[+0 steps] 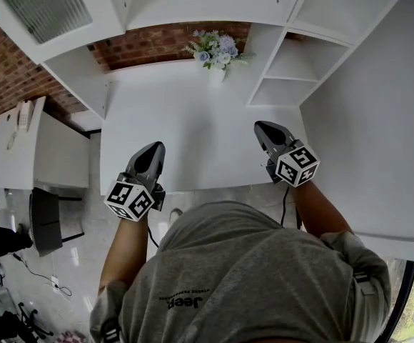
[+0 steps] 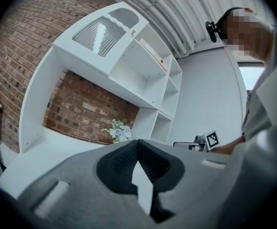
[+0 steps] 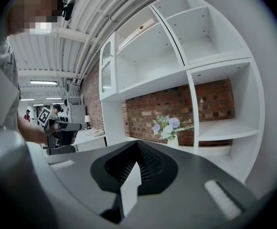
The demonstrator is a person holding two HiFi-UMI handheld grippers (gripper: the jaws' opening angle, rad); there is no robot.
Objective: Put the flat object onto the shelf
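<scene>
Both the left hand-held gripper [image 1: 153, 151] and the right hand-held gripper [image 1: 263, 128] hang over the table [image 1: 193, 131], jaws pressed together, empty. The flat object [image 3: 139, 33] sits high in the shelf [image 3: 214, 56].

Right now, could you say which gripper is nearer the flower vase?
Right. The right gripper is short of the flower vase, to its right; the left gripper is farther back, leftward.

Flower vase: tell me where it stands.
In the head view the flower vase stands at the white desk's back edge, against the brick wall, just left of the shelf compartments.
</scene>
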